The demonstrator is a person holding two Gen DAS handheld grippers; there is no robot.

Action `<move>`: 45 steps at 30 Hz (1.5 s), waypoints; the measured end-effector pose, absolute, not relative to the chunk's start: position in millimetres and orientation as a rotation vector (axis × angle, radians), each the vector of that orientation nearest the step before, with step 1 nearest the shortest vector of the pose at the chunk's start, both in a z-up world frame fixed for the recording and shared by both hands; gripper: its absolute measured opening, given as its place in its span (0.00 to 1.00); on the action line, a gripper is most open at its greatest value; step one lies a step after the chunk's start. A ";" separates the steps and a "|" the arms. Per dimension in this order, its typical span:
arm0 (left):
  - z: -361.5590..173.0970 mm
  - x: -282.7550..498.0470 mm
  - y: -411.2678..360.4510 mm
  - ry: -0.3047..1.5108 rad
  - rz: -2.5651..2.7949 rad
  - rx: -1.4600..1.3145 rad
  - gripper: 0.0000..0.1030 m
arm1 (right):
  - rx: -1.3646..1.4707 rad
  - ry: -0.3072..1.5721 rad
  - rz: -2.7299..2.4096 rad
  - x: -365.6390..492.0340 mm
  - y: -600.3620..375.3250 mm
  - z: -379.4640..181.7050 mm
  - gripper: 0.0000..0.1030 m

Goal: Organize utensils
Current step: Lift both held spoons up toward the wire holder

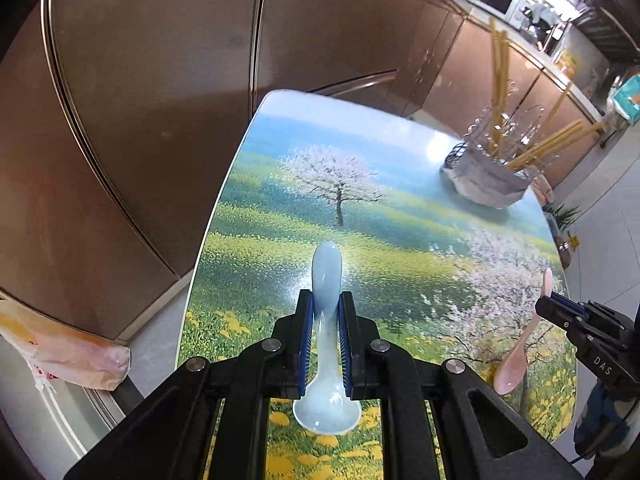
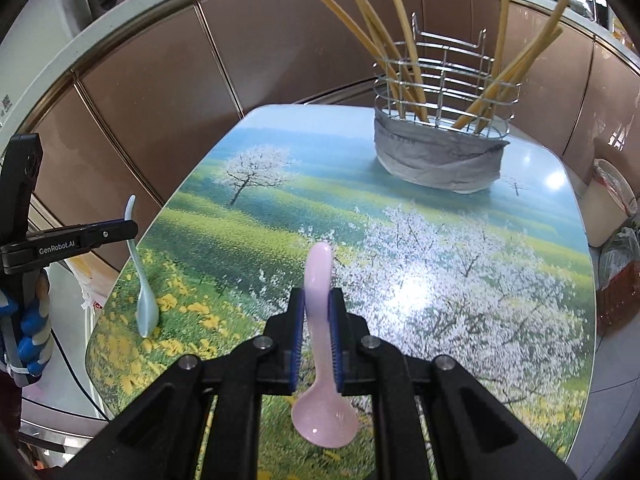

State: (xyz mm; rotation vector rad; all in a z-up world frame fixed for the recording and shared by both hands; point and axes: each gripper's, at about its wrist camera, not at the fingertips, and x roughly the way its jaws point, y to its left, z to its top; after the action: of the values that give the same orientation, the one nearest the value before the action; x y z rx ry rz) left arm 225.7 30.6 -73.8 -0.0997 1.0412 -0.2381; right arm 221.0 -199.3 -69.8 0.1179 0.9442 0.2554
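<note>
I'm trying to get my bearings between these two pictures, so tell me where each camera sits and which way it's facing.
Left wrist view: on the left tool, looking down and forward along its fingers at the blue spoon it clamps, across the painted table; the right tool shows at the right edge.
Right wrist view: on the right tool, facing the same way over the clamped pink spoon; the left tool and a gloved hand show at left.
Shared: both spoons, the table, the wire utensil holder with chopsticks.
</note>
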 end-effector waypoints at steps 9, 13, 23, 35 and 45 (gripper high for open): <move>-55.0 197.9 25.2 0.968 -0.259 -0.075 0.11 | 0.121 0.891 0.248 197.5 -186.5 -58.2 0.09; -52.3 188.1 22.9 0.953 -0.265 -0.071 0.11 | 0.118 0.875 0.243 187.8 -185.1 -54.9 0.09; -33.3 170.3 18.9 0.902 -0.284 -0.068 0.11 | 0.111 0.830 0.229 168.9 -186.3 -36.3 0.08; 22.4 181.7 -12.8 0.845 -0.376 -0.092 0.11 | 0.112 0.749 0.150 175.1 -220.7 19.9 0.08; 103.2 237.0 -74.2 0.750 -0.486 -0.090 0.11 | 0.088 0.641 0.080 219.4 -263.4 96.1 0.08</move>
State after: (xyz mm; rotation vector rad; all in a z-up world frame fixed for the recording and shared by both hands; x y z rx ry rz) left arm 237.0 -74.2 103.2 -0.0897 0.7503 -0.4859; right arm 219.4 -263.4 96.1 0.0879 0.6413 0.0805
